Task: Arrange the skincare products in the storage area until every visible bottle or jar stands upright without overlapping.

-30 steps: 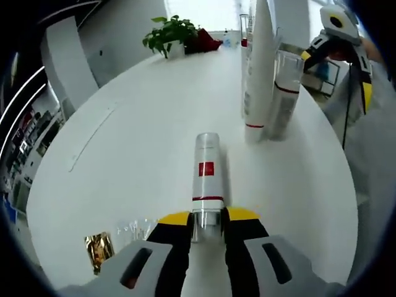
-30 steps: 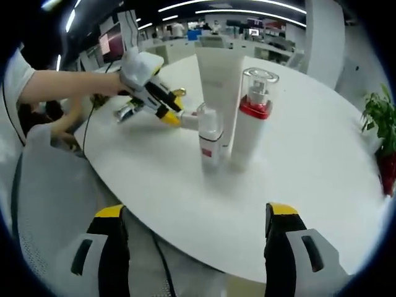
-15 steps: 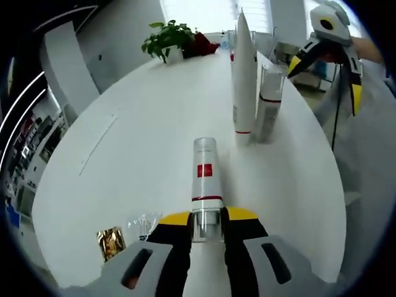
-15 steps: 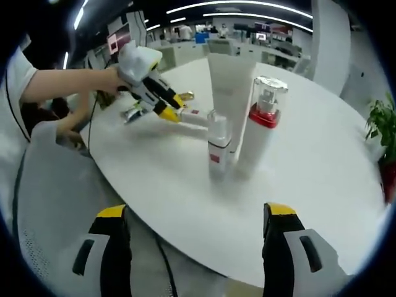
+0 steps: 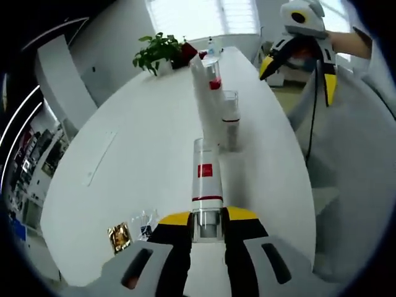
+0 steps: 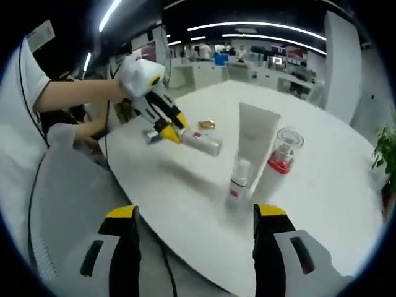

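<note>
Low in the left gripper view, the left hand-held gripper (image 5: 207,224) has its yellow-tipped jaws pinching the clear cap end of a slim white bottle with a red square label (image 5: 205,179); the bottle points away along the jaws toward the frame centre, held lengthwise above the white round surface (image 5: 142,142); in the right gripper view the same hand-held gripper shows at upper left, gripped by a person's hand, with the bottle sticking out to the right, tilted near level over the surface. Beyond the bottle's far end, above centre in the left gripper view, three products stand upright close together: a tall white tube (image 5: 204,102), a small white bottle with a clear cap and red band (image 5: 231,127) just beside it, and a white pump bottle with a red collar and clear dome cap (image 5: 213,69) behind; in the right gripper view they sit right of centre. A gold foil packet (image 5: 119,236) and a crumpled clear wrapper (image 5: 145,224) lie at lower left of the left gripper view; a green potted plant (image 5: 153,51) stands at the top edge of the surface. The right hand-held gripper (image 6: 195,216) has its jaws spread wide with nothing between them, at the bottom of the right gripper view, short of the near rim; it also appears at upper right of the left gripper view.
</note>
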Motion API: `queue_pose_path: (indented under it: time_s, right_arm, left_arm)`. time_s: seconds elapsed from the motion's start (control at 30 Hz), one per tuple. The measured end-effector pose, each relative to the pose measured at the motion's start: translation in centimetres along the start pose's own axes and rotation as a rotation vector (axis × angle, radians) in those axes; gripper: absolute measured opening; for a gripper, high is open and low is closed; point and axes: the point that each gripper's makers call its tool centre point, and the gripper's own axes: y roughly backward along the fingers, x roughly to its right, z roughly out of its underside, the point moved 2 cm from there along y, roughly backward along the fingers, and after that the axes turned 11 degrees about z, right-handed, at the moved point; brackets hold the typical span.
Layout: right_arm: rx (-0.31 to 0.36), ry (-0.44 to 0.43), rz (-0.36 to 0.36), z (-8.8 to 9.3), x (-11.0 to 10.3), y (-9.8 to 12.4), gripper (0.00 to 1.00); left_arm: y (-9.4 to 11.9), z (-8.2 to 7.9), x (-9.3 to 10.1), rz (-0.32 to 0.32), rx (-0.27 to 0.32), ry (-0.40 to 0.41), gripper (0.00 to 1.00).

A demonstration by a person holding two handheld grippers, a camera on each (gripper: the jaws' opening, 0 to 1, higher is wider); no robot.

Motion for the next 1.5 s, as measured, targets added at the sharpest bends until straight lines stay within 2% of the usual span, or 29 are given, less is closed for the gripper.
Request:
queue_pose_path:
  time_s: [0.13, 0.27, 0.4, 0.53, 0.87, 1.03, 1.2, 1.33, 1.4, 1.47, 1.5]
  right_arm:
    - [0.014, 0.112, -0.060, -1.9, -1.6, -0.5, 0.70]
    - [0.023, 0.241, -0.127, -3.3, -2.9, -1.8, 0.67]
    - [0.004, 0.381, -0.171, -4.1, -3.6, -3.1, 0.65]
    - [0.009, 0.463, -0.213, -4.7, -4.4, -4.0, 0.60]
    - [0.000, 0.508, -0.293, -4.6, -5.4, -3.9, 0.43]
    - [-0.026, 0.561, -0.359, -4.2, -7.0, -4.2, 0.37]
    - [-0.035, 0.598, -0.411, -3.9, -8.6, -3.8, 0.26]
    - [-0.037, 0.619, -0.408, -3.6, -8.8, -3.8, 0.21]
    - [-0.029, 0.620, -0.370, -3.7, -8.4, -3.9, 0.20]
    - [-0.020, 0.616, -0.329, -3.8, -7.9, -3.9, 0.20]
    - [-0.026, 0.602, -0.332, -3.8, -8.0, -3.5, 0.19]
  left_arm:
    - [0.6, -0.2, 1.3, 0.007, 0.001, -0.021, 0.22]
    - [1.5, -0.7, 3.7, 0.010, -0.008, -0.034, 0.22]
    - [2.0, -0.8, 5.9, 0.037, -0.011, -0.050, 0.22]
    - [2.6, -1.3, 7.8, 0.062, -0.010, -0.057, 0.22]
    - [3.4, -2.4, 9.9, 0.117, -0.048, -0.123, 0.22]
    - [3.9, -3.5, 11.2, 0.166, -0.065, -0.163, 0.22]
    - [4.3, -4.4, 11.7, 0.192, -0.067, -0.201, 0.22]
    - [4.5, -4.5, 11.7, 0.209, -0.074, -0.216, 0.22]
    - [4.5, -4.6, 11.6, 0.204, -0.069, -0.222, 0.23]
    - [4.6, -5.1, 11.2, 0.187, -0.037, -0.238, 0.23]
    - [4.7, -5.4, 11.4, 0.202, -0.005, -0.213, 0.23]
